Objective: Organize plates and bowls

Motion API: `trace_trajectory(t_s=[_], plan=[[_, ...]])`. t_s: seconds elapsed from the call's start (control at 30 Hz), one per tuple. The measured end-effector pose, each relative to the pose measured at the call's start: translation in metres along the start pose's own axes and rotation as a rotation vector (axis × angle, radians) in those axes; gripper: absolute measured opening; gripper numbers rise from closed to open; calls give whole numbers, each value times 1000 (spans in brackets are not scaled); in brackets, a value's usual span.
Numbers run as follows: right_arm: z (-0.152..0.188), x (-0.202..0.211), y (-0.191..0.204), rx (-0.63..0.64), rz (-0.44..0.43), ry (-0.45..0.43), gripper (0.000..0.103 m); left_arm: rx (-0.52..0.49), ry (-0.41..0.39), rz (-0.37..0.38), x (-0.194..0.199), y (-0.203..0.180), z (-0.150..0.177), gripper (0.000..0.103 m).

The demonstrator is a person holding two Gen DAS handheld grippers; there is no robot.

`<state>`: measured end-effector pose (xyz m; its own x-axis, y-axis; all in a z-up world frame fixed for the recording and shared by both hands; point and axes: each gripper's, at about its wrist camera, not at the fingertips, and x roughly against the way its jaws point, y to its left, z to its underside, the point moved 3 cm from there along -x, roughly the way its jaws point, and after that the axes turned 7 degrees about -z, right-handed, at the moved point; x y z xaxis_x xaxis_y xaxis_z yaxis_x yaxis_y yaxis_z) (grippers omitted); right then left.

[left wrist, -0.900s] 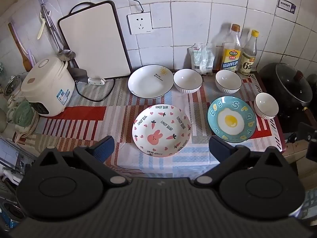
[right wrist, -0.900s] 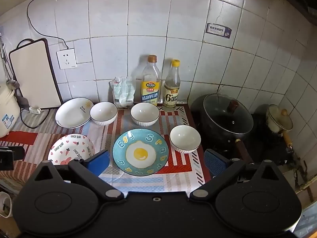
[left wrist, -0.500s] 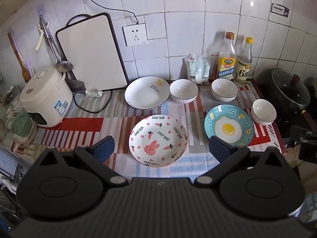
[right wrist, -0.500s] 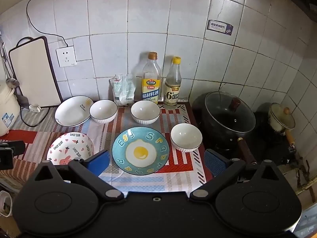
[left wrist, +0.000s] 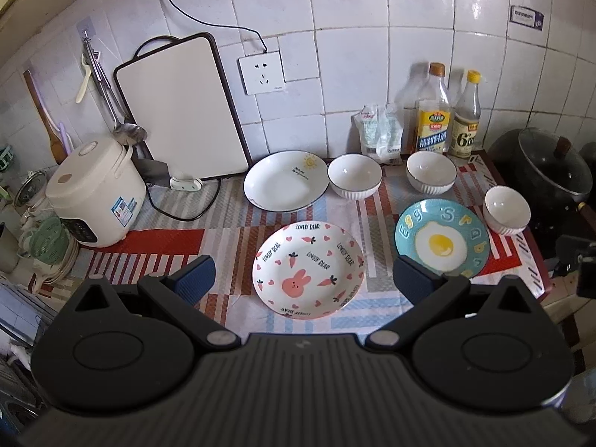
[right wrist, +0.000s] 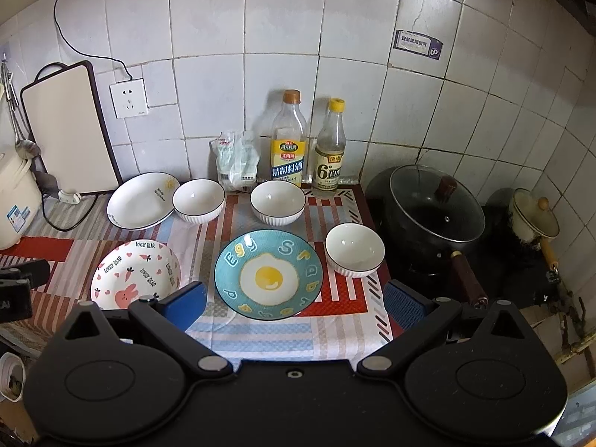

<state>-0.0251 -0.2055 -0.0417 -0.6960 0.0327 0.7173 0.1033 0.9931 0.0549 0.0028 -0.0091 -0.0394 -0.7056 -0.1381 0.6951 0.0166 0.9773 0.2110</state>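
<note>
Both grippers hang above the near edge of the counter, angled down at the dishes. The left gripper (left wrist: 303,277) has its blue-padded jaws spread wide with nothing between them, framing the rabbit plate (left wrist: 308,268), which sits flat on the striped cloth (left wrist: 167,238) without touching either pad. The right gripper (right wrist: 294,303) is just as wide and just as empty, its jaws framing the near rim of the egg plate (right wrist: 267,275).

On the cloth, nothing is stacked. Far left of the group lies the white plate (left wrist: 286,180) with a small sun on it, and its right rim sits just beside the first white bowl (left wrist: 354,176). A second white bowl (left wrist: 431,169) stands further right, in front of two bottles (left wrist: 432,111) against the tiled wall. A third white bowl (left wrist: 506,214) sits at the right end, just beside the egg plate's right rim and close to the black lidded pot (right wrist: 436,216). The rabbit plate is nearer than the white plate, with the egg plate to its right and well apart.

At far left stands a rice cooker (left wrist: 95,193), with a cutting board (left wrist: 182,111) leaning on the wall behind it.
</note>
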Motion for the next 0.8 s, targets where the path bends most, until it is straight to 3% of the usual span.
trace_trajectory(t_s=[0.8], plan=[[2,-5,11,17,-20,-3,102,49,-1,76,1,15,9,103]])
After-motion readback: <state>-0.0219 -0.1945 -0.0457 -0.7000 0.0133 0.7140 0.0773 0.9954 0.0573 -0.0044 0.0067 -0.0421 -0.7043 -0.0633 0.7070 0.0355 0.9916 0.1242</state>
